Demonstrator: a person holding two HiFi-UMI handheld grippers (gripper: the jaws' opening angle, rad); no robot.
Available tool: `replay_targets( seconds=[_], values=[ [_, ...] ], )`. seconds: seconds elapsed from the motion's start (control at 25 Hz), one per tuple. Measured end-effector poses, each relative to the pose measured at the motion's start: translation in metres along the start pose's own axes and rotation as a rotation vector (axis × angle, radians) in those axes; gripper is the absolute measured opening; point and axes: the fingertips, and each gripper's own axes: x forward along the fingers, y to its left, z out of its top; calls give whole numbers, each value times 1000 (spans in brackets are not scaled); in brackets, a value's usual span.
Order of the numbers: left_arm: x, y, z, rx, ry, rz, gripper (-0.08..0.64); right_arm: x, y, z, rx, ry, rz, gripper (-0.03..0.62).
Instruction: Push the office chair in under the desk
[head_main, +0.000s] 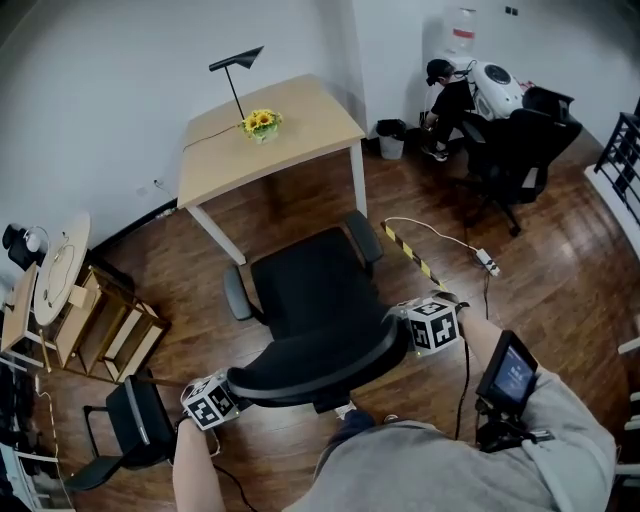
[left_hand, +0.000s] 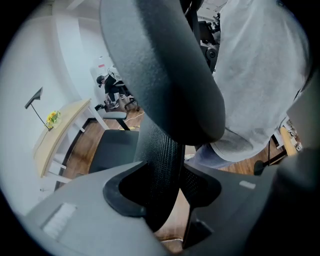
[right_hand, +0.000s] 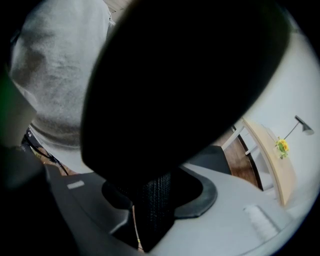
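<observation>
Though half-open, left claw (left_hand: 165, 187) (right claw (right_hand: 155, 200)) clamps backrest (head_main: 310, 362).

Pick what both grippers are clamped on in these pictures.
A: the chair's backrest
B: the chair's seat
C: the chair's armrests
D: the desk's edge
A: the left gripper and the right gripper each have the black mesh of the backrest pinched between their jaws, one at each end of it in the head view.

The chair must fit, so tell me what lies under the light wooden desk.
Only its white legs and brown wooden floor show under the light wooden desk. Its top hides the stretch nearest the wall.
</observation>
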Motion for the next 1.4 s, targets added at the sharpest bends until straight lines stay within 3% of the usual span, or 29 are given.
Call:
replay_targets(
  seconds=[0.6, 1.08, 1.4],
  values=[
    [2, 103, -11, 76, -5, -7, 175, 10, -86, -6, 43, -1, -48, 170],
    [5, 176, -15, 72, -12, -32, 175, 12, -158, -12, 53, 7, -44, 170],
    [15, 232, -11, 51, -6, -5, 176, 10, -214, -29, 38, 14, -40, 170]
  ],
)
